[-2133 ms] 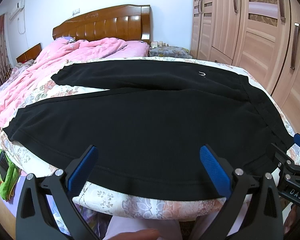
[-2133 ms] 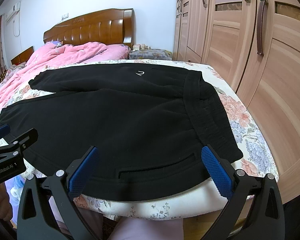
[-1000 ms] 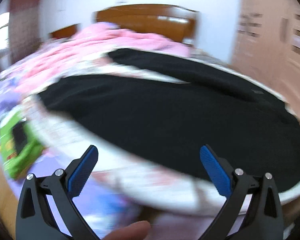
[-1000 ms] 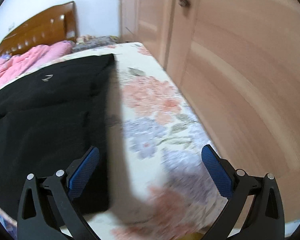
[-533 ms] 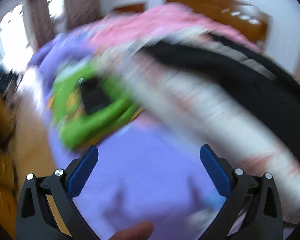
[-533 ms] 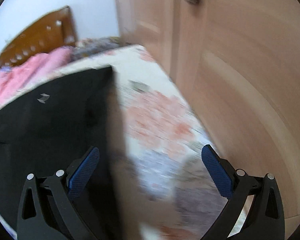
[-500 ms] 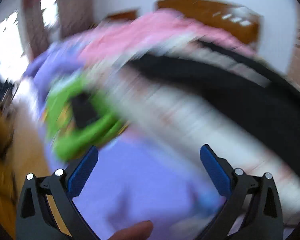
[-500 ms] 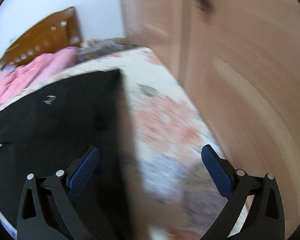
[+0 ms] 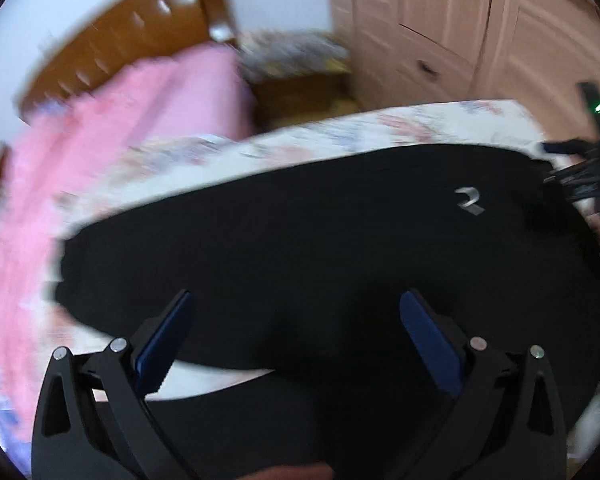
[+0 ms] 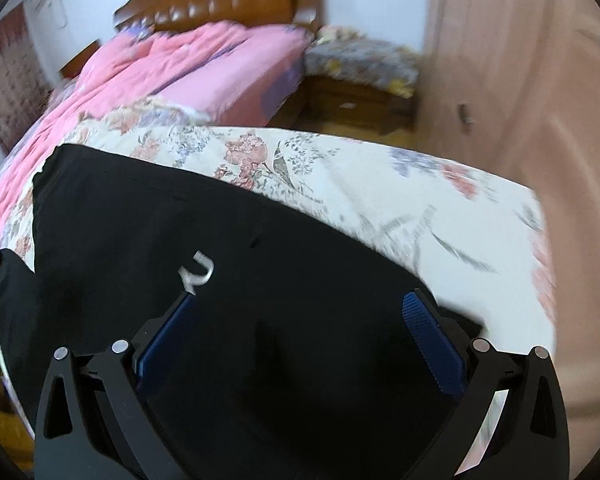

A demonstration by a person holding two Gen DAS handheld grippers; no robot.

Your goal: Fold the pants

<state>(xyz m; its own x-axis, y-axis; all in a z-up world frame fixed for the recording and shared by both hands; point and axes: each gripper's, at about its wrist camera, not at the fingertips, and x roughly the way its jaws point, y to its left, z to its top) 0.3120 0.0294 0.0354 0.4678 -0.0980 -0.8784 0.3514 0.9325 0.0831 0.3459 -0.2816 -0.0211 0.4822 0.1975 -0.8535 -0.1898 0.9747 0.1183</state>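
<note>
Pants (image 9: 320,248), black, spread flat on floral bedsheet (image 10: 340,168); small silver logo (image 10: 196,272) facing up. Left gripper (image 9: 296,340): fingers spread wide, empty, over the fabric. Right gripper (image 10: 296,340): likewise spread, empty, logo at its 10 o'clock. Pink quilt (image 10: 172,64) toward 11 o'clock; wardrobe (image 9: 480,28) toward 1 o'clock.

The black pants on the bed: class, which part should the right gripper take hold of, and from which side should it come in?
Probably the waistband end of the black pants, near the silver logo. The right gripper hangs open there; come from above at the edge by the bare floral sheet.
</note>
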